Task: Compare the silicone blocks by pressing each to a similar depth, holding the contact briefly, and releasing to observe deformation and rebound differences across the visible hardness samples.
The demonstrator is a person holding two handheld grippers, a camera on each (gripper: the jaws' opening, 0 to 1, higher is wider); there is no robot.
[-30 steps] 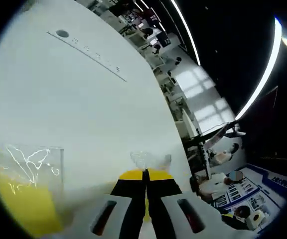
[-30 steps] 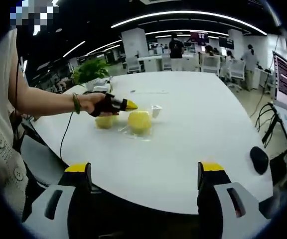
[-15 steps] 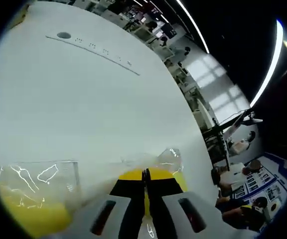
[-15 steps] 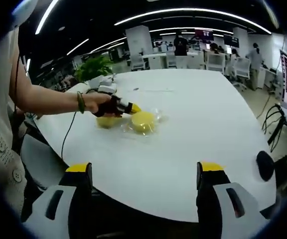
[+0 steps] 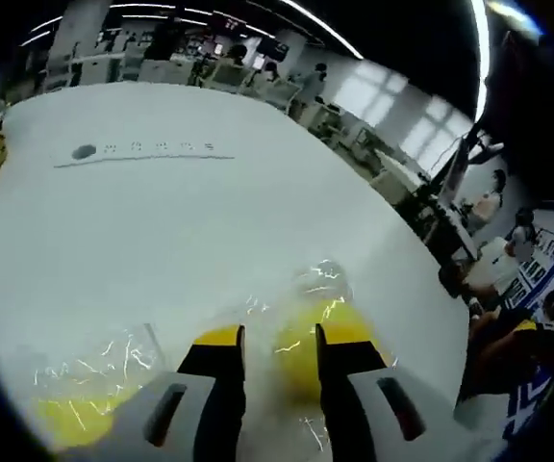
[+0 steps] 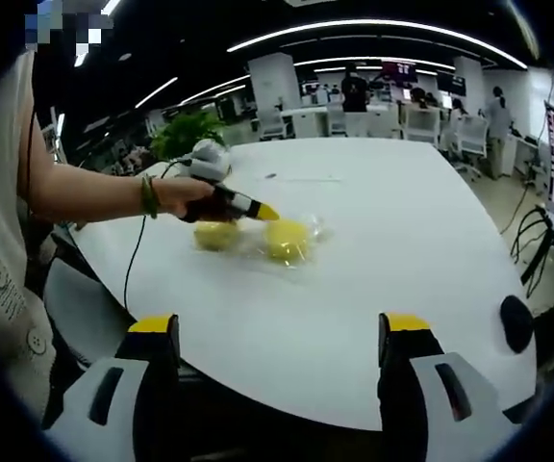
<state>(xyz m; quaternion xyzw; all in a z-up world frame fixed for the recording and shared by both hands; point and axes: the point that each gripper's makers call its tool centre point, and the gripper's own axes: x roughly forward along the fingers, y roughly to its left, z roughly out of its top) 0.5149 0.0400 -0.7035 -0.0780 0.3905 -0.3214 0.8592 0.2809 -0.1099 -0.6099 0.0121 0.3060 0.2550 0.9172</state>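
The left claw [image 5: 272,348] had parted slightly since half a second earlier, its yellow tips hovering over a bagged yellow silicone block [image 5: 320,337] on the white tabletop [image 5: 162,212]; a second bagged block [image 5: 75,414] lay just left. The right claw [image 6: 282,337] hung wide open, well apart. No readable label showed.

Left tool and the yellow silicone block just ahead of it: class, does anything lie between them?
Yes. A clear plastic wrapper covers the yellow block, so the left tool, its tips slightly apart, meets film first. Nothing else visible intervenes. The right gripper view shows it beside the bagged block.
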